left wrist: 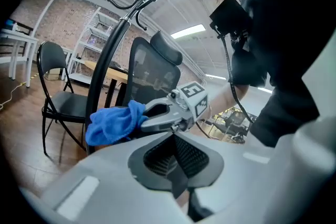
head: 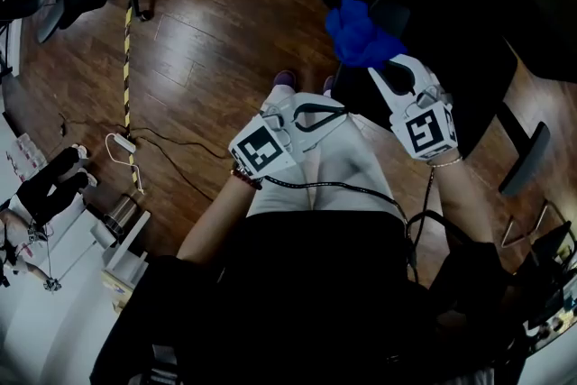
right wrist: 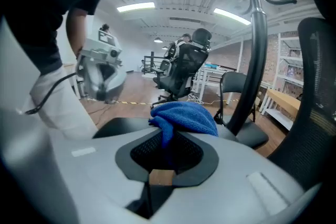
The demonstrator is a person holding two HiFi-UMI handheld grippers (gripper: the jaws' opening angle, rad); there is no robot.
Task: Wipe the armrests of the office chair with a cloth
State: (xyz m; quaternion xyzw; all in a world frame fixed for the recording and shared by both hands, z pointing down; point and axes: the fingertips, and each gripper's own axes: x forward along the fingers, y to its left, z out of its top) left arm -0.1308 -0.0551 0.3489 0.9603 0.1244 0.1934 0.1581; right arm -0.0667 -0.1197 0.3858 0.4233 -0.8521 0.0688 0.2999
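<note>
A: Cloth [head: 362,33], state?
B: Blue, nubby weave, bunched into a loose lump. One fold pinched between the jaws of the right gripper [right wrist: 167,143], bulk spilling out past the tips. Hanging over the dark seat [right wrist: 118,126]; contact with it not determinable.
A: Chair [left wrist: 149,76]?
B: Black, mesh-backed, headrest [left wrist: 167,49] on top, standing upright. Armrest [head: 526,160] slim and dark, at the far side, well apart from the cloth.

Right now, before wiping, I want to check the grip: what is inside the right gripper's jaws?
A fold of the blue cloth is pinched in the right gripper, and the rest bunches out ahead of the tips. The jaws cover how deep the fold runs.
</note>
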